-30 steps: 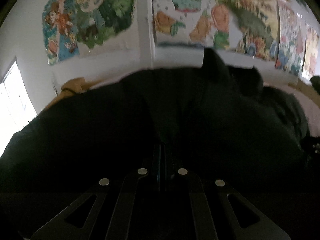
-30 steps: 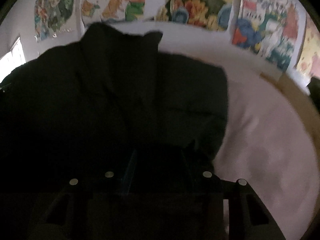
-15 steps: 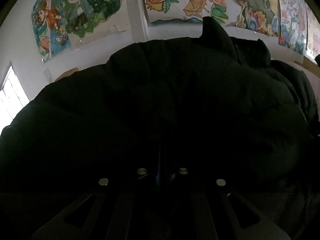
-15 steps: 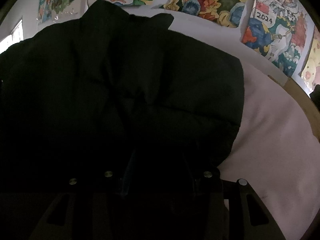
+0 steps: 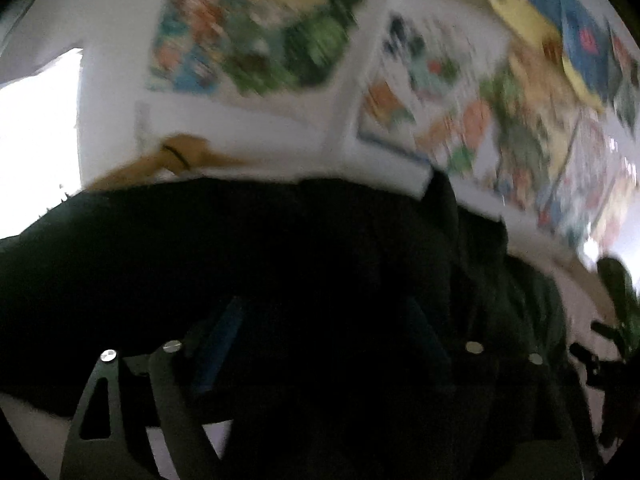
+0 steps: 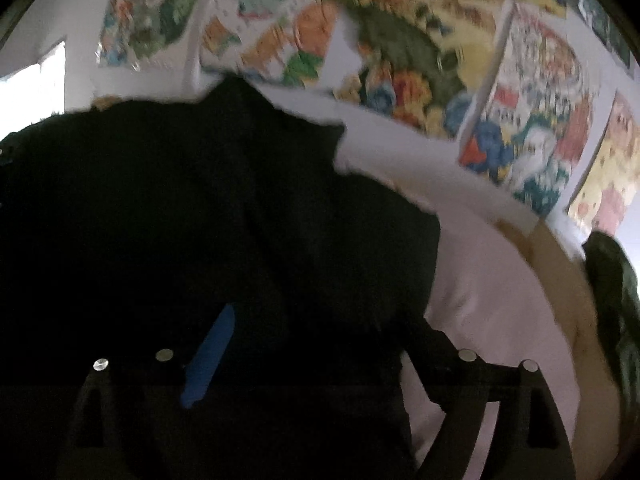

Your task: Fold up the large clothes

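My left gripper had its jaws spreading apart, the blue-lined fingers standing wide on either side of a dark stretch of the black jacket. I could see the fabric below and between them, but the pads were not pressing on it. The picture was smeared with motion, so finer detail was lost to me.

My right gripper was likewise opening, one blue pad showing clearly on the left and the other finger dark on the right, at the jacket's edge. Cloth lay under the gap, yet nothing was clamped there.

The black jacket lay bulky and puffed across a pale pink bed cover, filling most of both views, with a raised peak of fabric at its far side. To the right of it the pink cover lay bare out to a tan wooden edge, beside which a dark green garment sat. Beyond the jacket ran a white wall hung with colourful painted posters, and a bright window glared at the far left.
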Tool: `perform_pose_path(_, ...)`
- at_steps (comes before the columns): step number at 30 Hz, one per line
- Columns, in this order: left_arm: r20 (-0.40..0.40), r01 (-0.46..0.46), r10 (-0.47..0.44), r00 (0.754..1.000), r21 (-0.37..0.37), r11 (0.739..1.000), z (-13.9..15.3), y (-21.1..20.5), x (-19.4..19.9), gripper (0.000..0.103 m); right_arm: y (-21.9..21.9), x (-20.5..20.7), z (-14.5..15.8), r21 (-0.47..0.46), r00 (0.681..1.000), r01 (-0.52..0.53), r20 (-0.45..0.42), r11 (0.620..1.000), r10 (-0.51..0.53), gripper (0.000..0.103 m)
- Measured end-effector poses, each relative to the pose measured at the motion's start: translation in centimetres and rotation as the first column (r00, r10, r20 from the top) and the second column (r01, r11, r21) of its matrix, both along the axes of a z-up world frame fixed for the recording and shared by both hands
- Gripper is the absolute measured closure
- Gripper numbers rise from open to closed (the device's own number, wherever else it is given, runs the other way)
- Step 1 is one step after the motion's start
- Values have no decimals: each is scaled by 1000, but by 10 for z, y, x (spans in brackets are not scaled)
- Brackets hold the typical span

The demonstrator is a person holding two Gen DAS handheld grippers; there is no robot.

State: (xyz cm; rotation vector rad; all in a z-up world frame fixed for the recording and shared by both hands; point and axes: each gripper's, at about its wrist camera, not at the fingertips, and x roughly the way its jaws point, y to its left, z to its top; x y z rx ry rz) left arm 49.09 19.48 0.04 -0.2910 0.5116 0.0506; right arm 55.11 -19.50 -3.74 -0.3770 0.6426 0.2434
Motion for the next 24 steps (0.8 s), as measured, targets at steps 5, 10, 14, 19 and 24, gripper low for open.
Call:
perform_pose_path(5,64,-144,143,988,17,989,21,36,-53,14,51,-9,38,34,994,-97,51,995,95,15)
perform_pose_path(10,68,-323,325,943,-34,946,13,82,-103,7,127,-15,65,17,976,-212,47,977,212,11)
perform_pose_path(14,26,-396,404,914,-158,905,1,114,-125,6,188,-15,66,37,966,-257,25,966,257,10)
perform_pose_path(19,5,-520,544,839,-282,806,-15,145,-158,6,245,-3,49,187,967,-247,-10,951,253,10)
perform_pose_path(24,-58,-614,650,758,-403,679,-45,170,-181,6,283,-5,6,110,976,-215,50,970,211,10)
